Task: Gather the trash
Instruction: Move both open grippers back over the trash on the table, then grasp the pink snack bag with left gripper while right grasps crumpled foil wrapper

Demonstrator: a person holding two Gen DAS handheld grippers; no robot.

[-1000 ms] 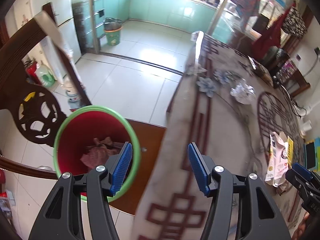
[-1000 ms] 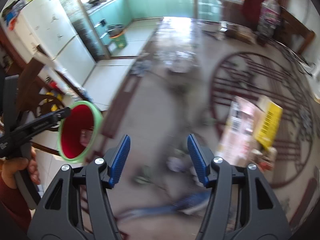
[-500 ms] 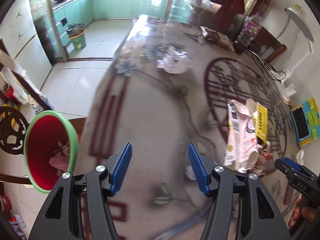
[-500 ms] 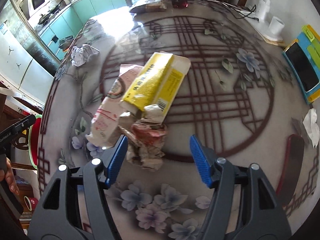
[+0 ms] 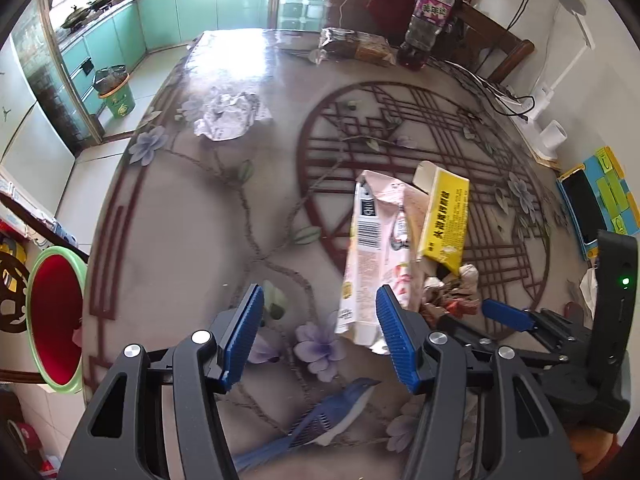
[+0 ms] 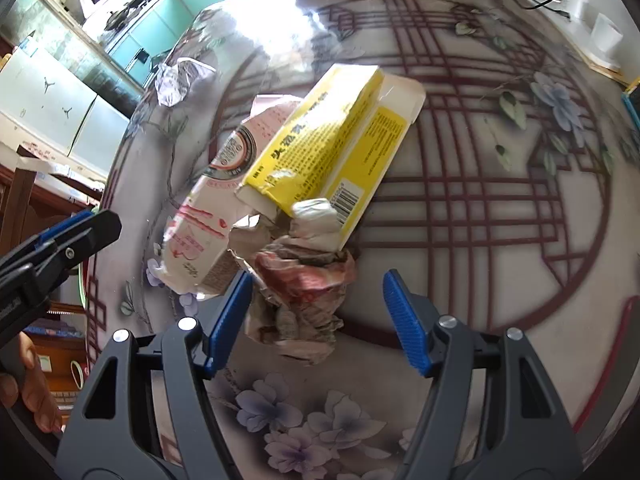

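You are holding the right gripper (image 6: 316,316) low over the bench (image 6: 500,248) with its fingers (image 6: 402,320) spread wide and gripping nothing. A crumpled wrapper (image 6: 304,300) is lying between them, nearer the left finger; whether that finger is touching it cannot be told. The wrapper is lying against a yellow box (image 6: 336,148), which is leaning on a pink carton (image 6: 216,208). A wad of white paper (image 6: 176,80) is sitting well apart from that pile, toward the far left edge of the bench.

You are holding the left gripper (image 5: 320,332) over the near edge of the bench (image 5: 192,216), its fingers (image 5: 244,332) likewise spread and empty. Its right finger is showing just in front of the lower end of the carton (image 5: 376,256), with the box (image 5: 446,216) and the wrapper (image 5: 452,296) beyond it. The white paper (image 5: 228,116) is lying far ahead to the left. The red bin (image 5: 56,312) with the green rim is standing off the bench's left edge, beside a dark chair (image 5: 10,292).
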